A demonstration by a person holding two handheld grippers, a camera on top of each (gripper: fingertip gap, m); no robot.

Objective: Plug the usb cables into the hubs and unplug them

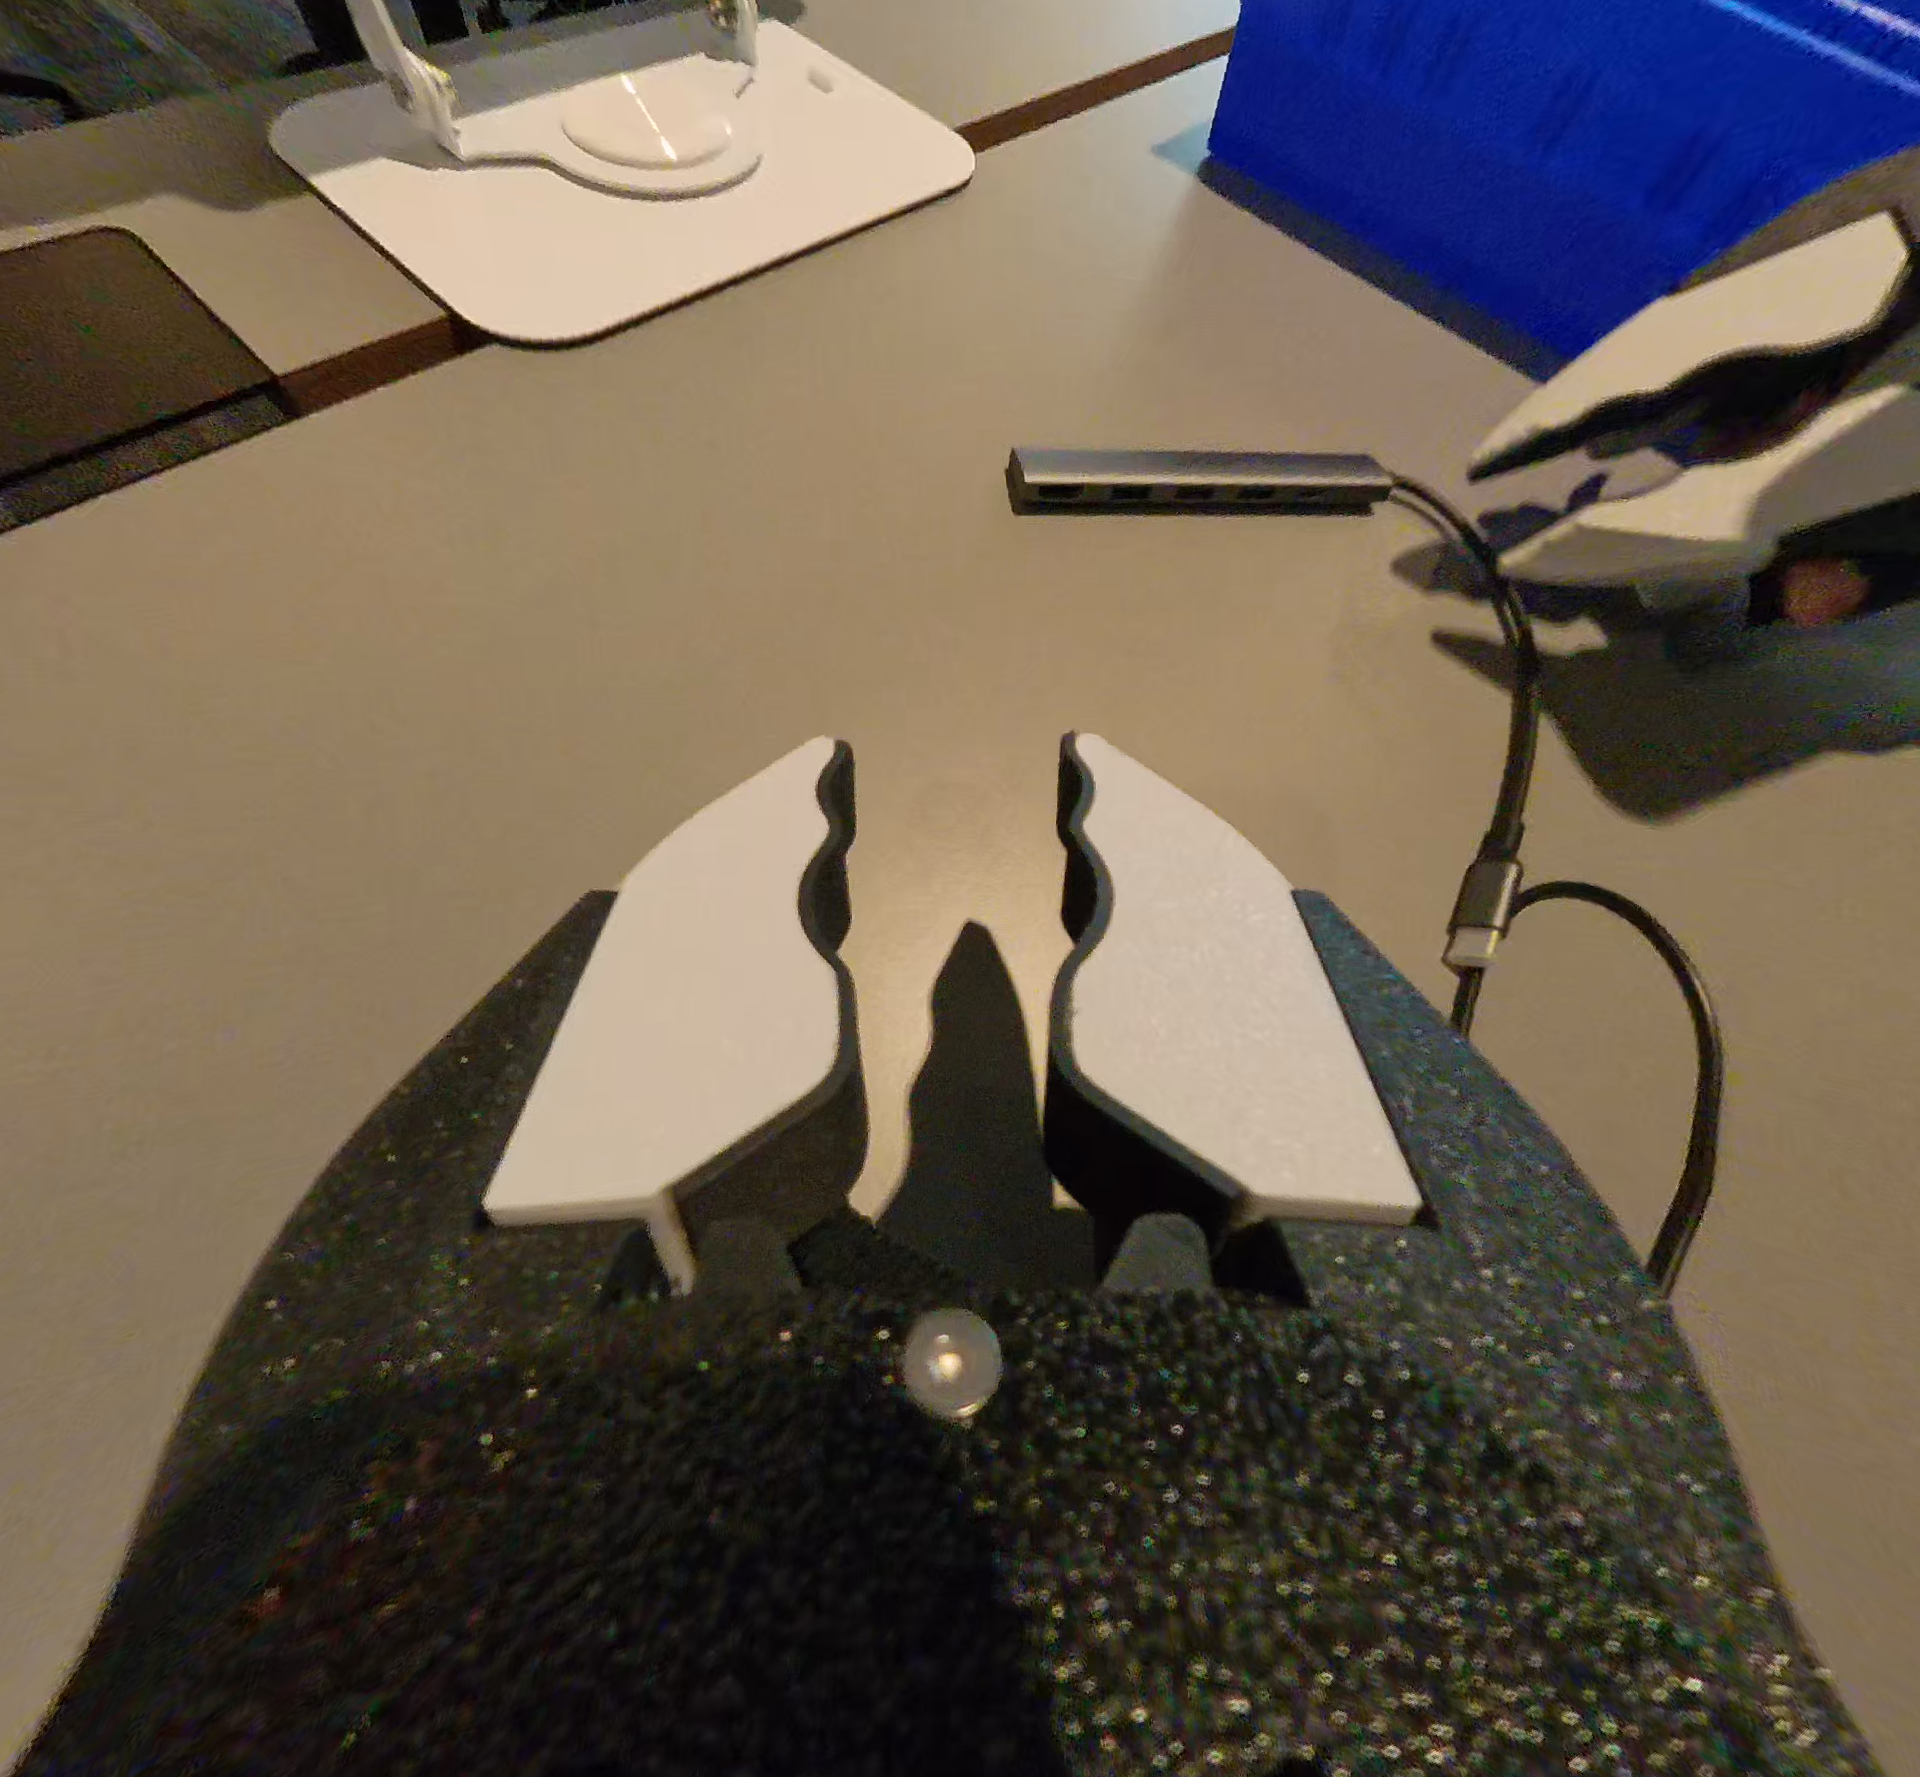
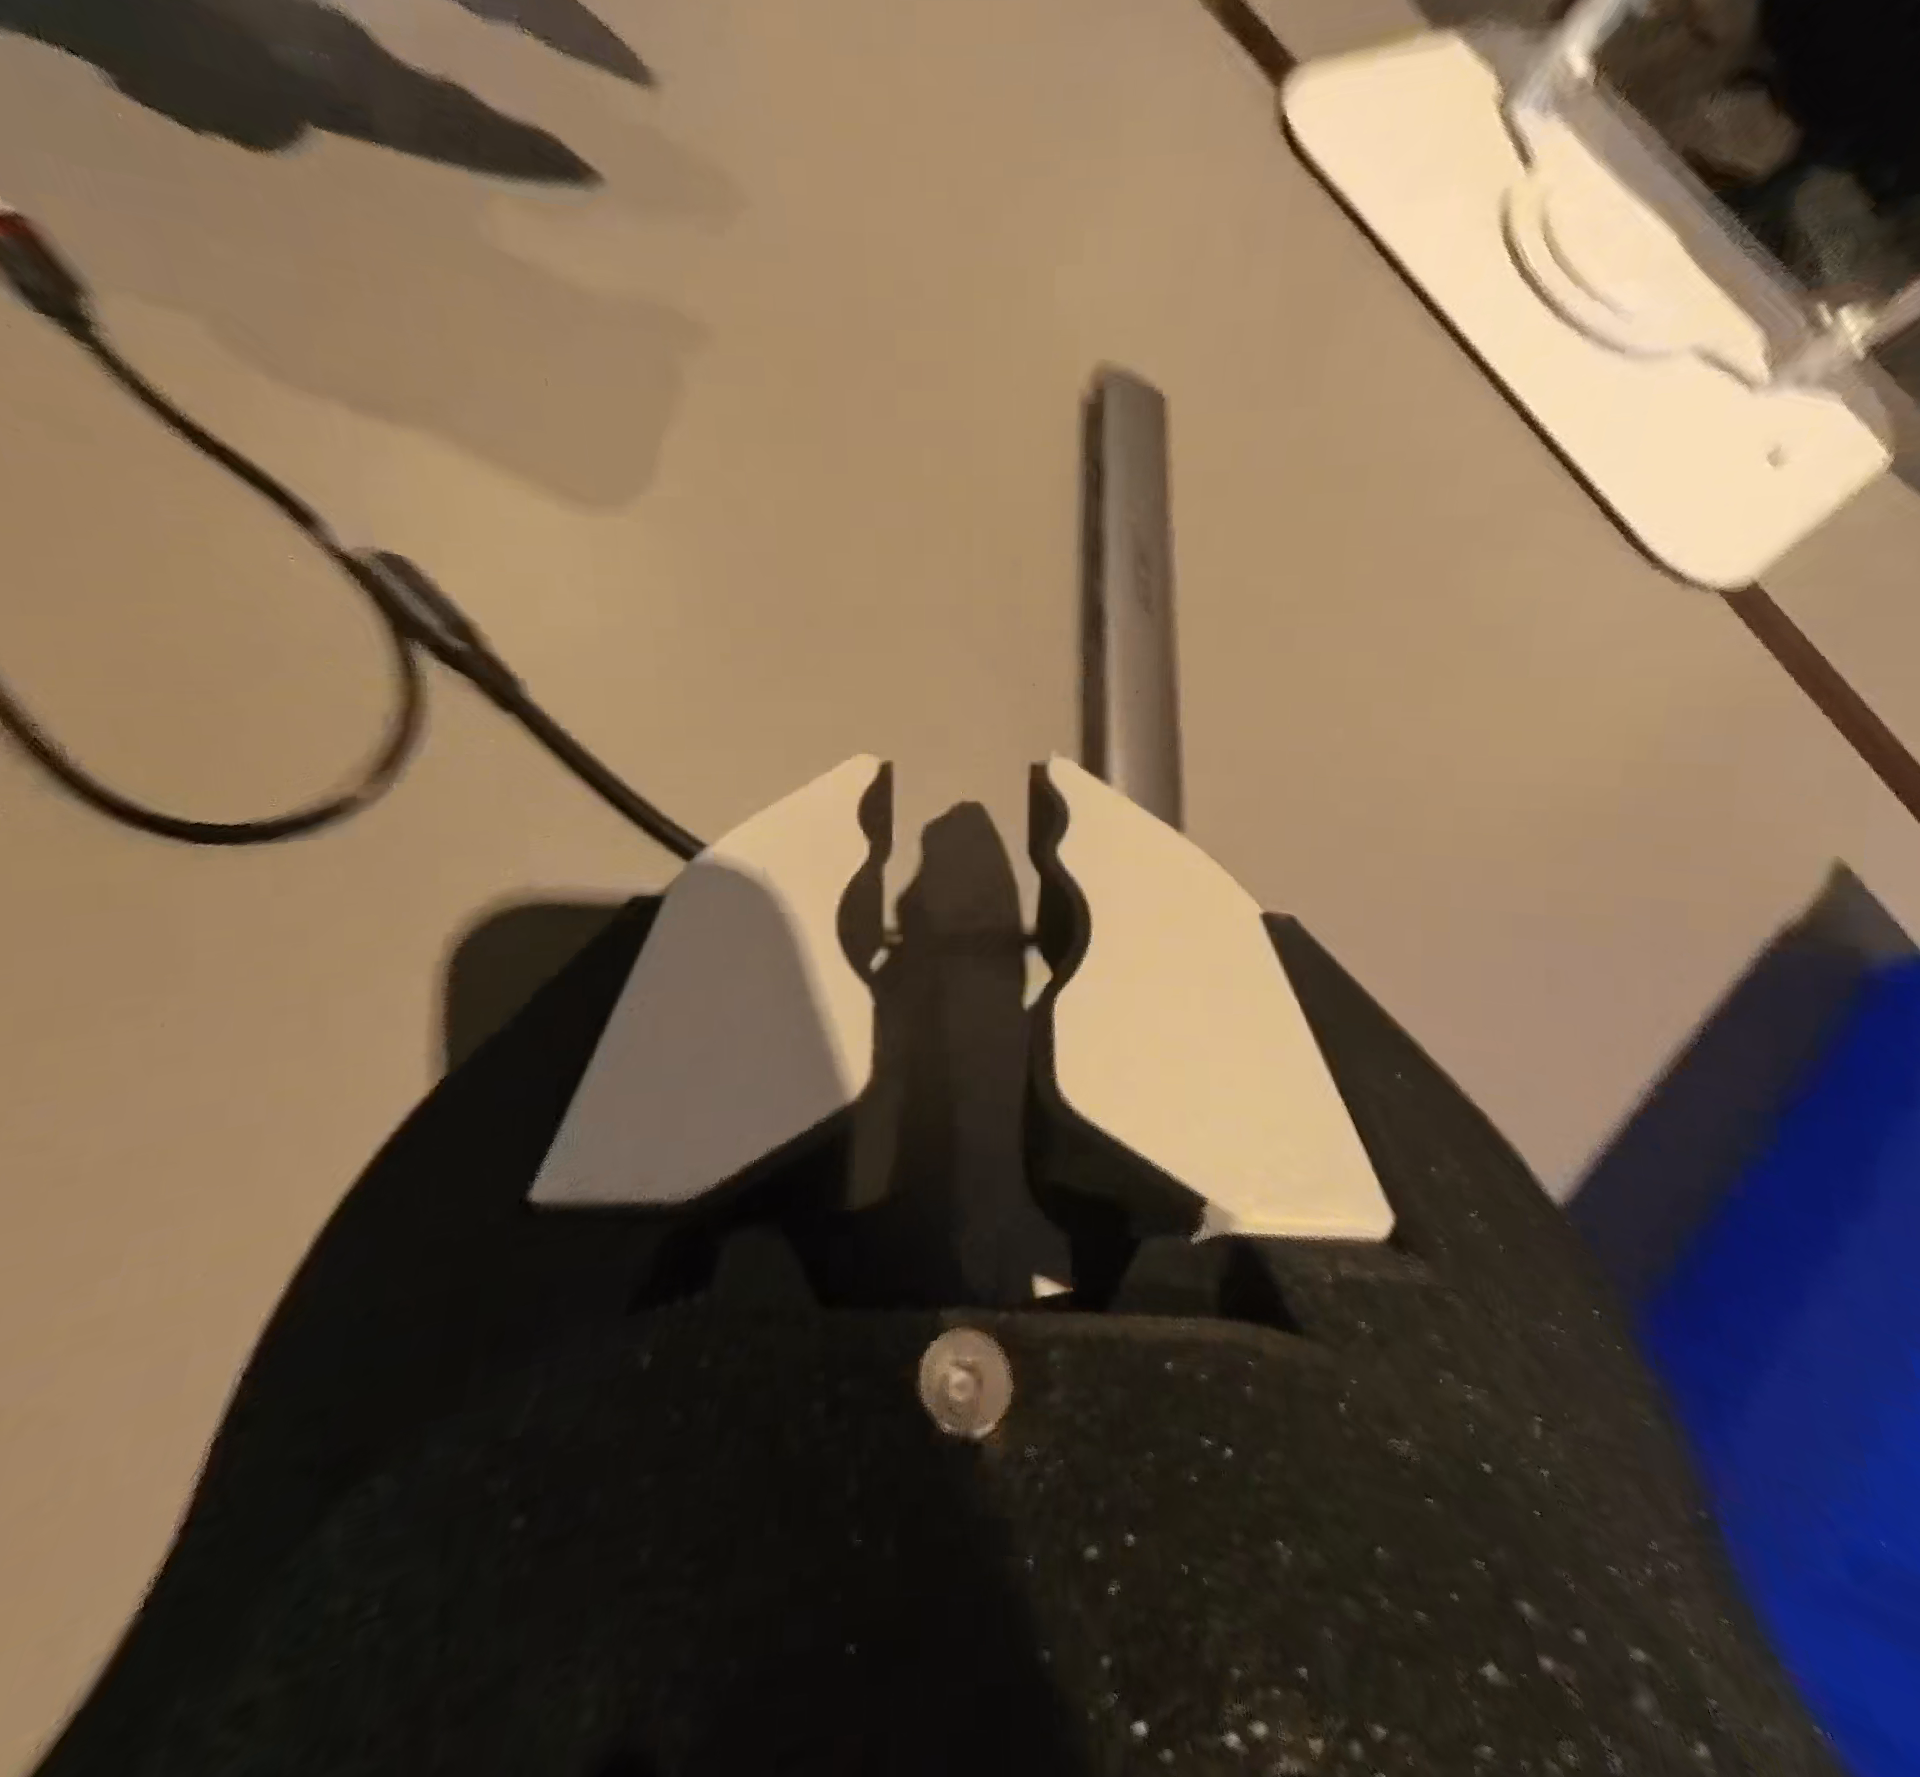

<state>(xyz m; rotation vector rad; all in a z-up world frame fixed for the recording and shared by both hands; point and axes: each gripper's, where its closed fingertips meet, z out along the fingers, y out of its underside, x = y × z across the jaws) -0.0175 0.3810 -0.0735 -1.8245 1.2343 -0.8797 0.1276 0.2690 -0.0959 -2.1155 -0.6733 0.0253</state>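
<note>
- Grey tabletop point(image 1: 520, 636); white lamp base point(image 1: 623, 179) at far edge; blue bin point(image 1: 1558, 117) to far right.
- USB hub point(image 1: 1195, 480): slim grey bar, flat on tabletop, port row facing left wrist camera; empty ports as far as visible.
- Hub cable point(image 1: 1517, 688): black, trailing off hub's right end to a plug point(image 1: 1481, 912) lying loose, then looping back.
- Left gripper point(image 1: 956, 751): jaws spread, empty; hub ahead and to the right, well apart, long axis crosswise to jaws.
- Right gripper point(image 2: 961, 771): jaws parted, narrow gap, nothing between; hub point(image 2: 1127, 584) just ahead, long axis in line with jaws. Nearer of the two.
</note>
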